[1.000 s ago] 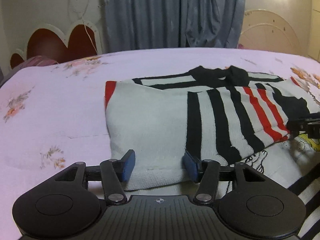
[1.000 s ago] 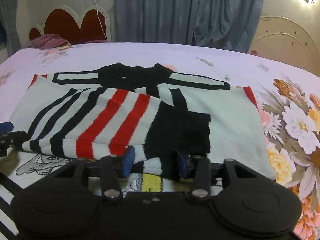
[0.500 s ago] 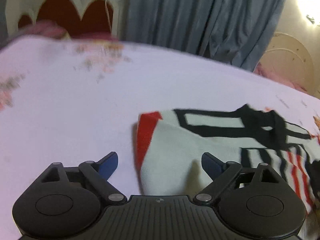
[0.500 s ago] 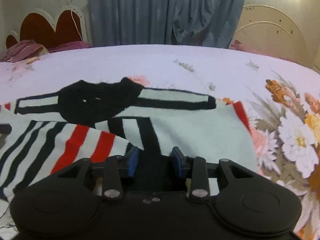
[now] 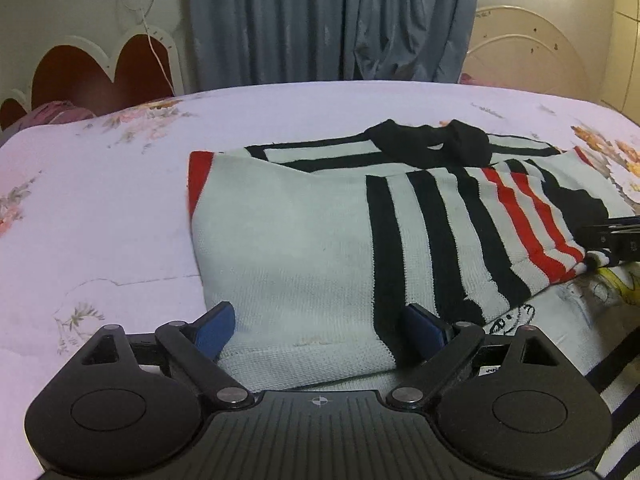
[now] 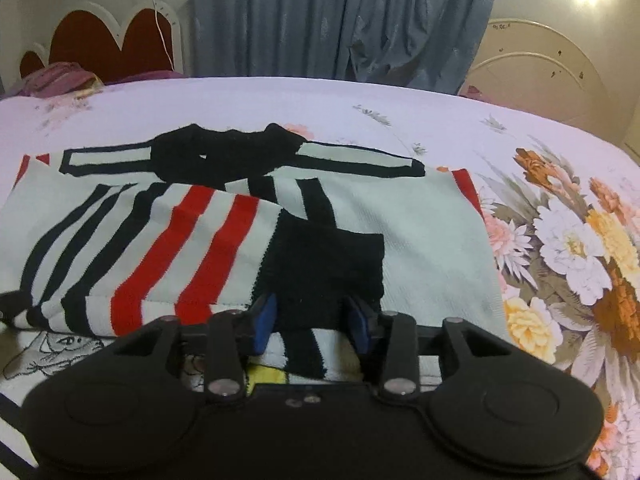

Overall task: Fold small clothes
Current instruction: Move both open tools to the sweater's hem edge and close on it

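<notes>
A small knit sweater [image 5: 304, 240], white with black and red stripes and a black collar, lies on the bed with its sleeves folded across the body. It also shows in the right wrist view [image 6: 420, 248]. My left gripper [image 5: 320, 328] is open, its blue pads either side of the sweater's near left hem. My right gripper [image 6: 312, 320] is partly open around the black cuff [image 6: 324, 268] of the folded sleeve, not clamped. The right gripper's tip shows at the right edge of the left wrist view [image 5: 616, 236].
The bed [image 5: 100, 208] has a pale pink floral sheet, with big flowers [image 6: 580, 256] to the right. A cartoon-print cloth [image 6: 60, 352] lies under the sweater's near edge. A red headboard [image 5: 100, 68] and blue curtains [image 5: 328, 20] stand behind.
My left gripper swung away to the left, opened wide, and came back to the sweater's near hem. My right gripper moved forward over the cuff, then drew back, its jaws a little wider.
</notes>
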`<state>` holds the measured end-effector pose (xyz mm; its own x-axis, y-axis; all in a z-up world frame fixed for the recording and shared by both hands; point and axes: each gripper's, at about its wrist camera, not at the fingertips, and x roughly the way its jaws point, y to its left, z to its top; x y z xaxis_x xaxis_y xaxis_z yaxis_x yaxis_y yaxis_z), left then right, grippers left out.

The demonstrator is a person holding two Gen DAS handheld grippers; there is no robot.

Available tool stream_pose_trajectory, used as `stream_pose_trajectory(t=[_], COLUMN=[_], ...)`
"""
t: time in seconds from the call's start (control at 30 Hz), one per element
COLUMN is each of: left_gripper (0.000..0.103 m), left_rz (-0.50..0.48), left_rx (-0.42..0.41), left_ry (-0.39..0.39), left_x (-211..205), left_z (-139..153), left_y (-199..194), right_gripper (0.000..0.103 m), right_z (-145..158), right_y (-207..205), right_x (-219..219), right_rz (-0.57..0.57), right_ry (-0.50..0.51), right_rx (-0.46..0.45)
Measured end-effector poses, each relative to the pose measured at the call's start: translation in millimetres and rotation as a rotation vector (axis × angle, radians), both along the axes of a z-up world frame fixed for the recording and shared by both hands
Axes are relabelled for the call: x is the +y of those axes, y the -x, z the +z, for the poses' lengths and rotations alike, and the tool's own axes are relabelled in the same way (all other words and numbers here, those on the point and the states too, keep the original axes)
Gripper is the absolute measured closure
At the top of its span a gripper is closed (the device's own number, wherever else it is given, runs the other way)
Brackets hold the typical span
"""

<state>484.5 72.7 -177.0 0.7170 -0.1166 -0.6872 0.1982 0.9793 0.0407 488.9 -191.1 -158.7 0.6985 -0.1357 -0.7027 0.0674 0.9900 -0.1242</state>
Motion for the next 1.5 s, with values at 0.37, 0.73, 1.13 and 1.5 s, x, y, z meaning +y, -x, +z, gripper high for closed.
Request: stream_pose_trajectory(t=[0.37, 0.73, 1.13, 1.5], left_gripper=[0.0, 0.001, 0.023, 0.023], left_rz=[0.021, 0.056, 0.129, 0.124], left_rx=[0.041, 0.049, 0.116, 0.178], left_ry=[-0.015, 0.071, 0.302, 0.644], left_x=[8.0, 47.8, 73.3, 84.9], left_z=[4.2, 7.4, -0.9, -22.0], left_y=[13.3, 95.5, 226.2, 282.1], right_gripper=[0.036, 0.058, 0.058, 0.057], right_z=[14.1, 27.4, 0.4, -15.1], right_y=[28.6, 91.1, 244.1, 301.0], right_x=[-1.7, -56.4, -150.5, -156.5], right_rz=[-0.039, -0.054, -0.095, 0.005], right_ry=[-0.018, -0.214, -0.494, -0.74], right_rx=[-0.006, -0.017, 0.041, 0.046])
